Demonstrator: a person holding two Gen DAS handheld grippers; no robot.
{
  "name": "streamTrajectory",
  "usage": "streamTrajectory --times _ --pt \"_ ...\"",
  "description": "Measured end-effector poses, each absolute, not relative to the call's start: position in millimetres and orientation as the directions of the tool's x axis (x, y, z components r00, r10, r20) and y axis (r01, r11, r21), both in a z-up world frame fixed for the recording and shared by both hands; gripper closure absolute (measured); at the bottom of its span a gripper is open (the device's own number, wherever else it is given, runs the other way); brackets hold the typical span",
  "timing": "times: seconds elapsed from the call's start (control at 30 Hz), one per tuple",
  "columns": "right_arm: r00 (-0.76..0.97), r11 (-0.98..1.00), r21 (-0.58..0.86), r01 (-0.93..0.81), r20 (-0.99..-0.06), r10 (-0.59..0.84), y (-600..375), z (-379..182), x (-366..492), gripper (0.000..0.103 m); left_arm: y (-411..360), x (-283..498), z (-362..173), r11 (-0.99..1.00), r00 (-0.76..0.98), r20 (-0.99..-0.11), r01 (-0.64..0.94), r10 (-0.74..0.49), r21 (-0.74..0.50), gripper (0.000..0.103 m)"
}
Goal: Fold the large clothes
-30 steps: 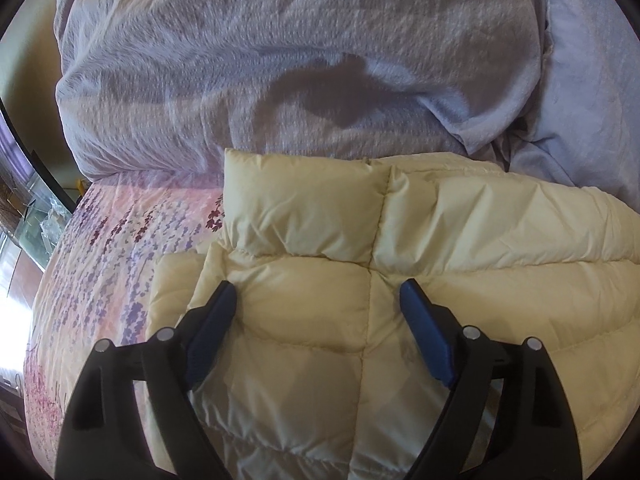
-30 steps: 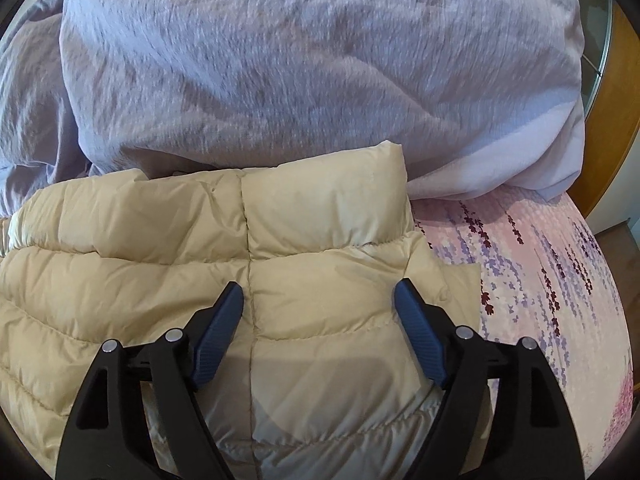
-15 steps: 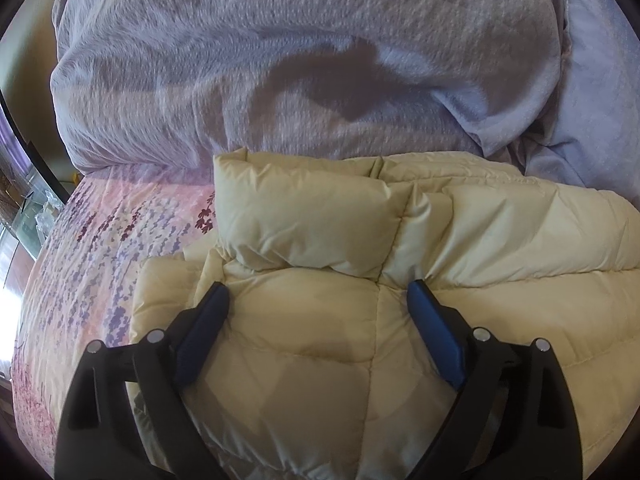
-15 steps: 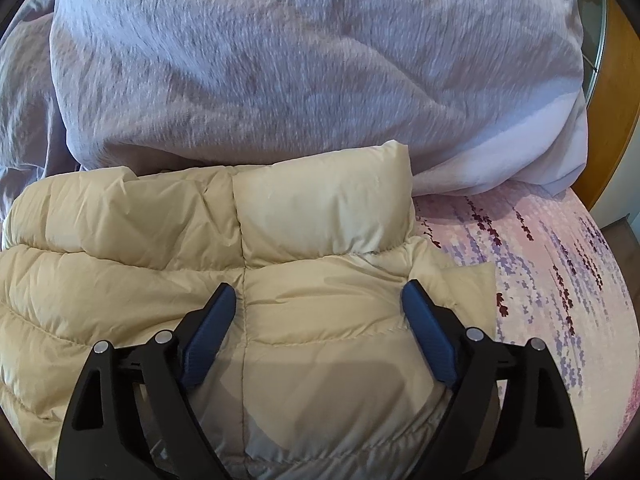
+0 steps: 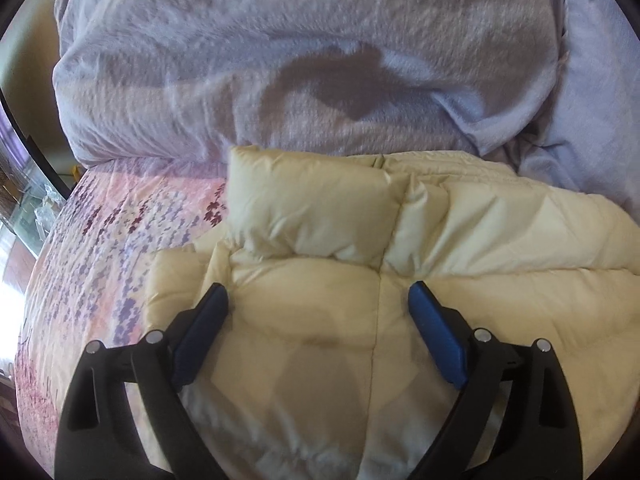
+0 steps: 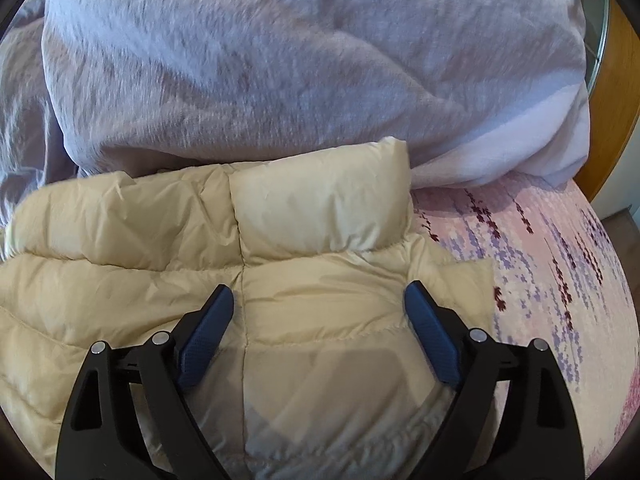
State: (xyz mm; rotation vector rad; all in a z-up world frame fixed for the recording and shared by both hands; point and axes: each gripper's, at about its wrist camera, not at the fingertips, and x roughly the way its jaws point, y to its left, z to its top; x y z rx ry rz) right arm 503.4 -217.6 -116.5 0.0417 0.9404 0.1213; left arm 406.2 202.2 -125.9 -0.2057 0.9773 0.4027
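Both pairs of jaws stand wider than a second ago; left gripper (image 5: 318, 300) and right gripper (image 6: 319, 302) hover apart, empty, over the cream puffer jacket (image 5: 460, 240) on the floral bed (image 5: 104, 248).

A bulky lilac duvet (image 5: 304, 60) is heaped across the twelve o'clock half of both views. Under it lies a pink bedsheet (image 5: 112, 240) printed with purple flowers, at nine o'clock in the left view and three o'clock in the right. A wooden frame (image 6: 616, 92) edges the right view at two o'clock.

Puffer jacket (image 5: 360, 280) cut off by the lower edges (both views), far grey duvet (image 6: 300, 60) blurred
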Motion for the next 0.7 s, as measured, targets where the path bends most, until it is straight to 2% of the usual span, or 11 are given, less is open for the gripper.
streamTrajectory --times 0.3,0.47,0.7 --pt "0.502 0.974 0.221 0.038 -0.847 0.173 -283 -90 472 0.014 238 330 -99 0.884 0.488 -0.855 -0.461 0.174 -0.083 0.012" --pt "0.397 0.933 0.339 0.121 -0.878 0.268 -315 -107 444 0.014 248 288 -109 0.862 0.456 -0.882 -0.488 0.119 -0.136 0.012" --pt "0.334 0.856 0.481 0.188 -0.851 0.405 -331 -134 413 0.015 242 263 -129 0.828 0.438 -0.899 -0.502 -0.005 -0.249 0.014"
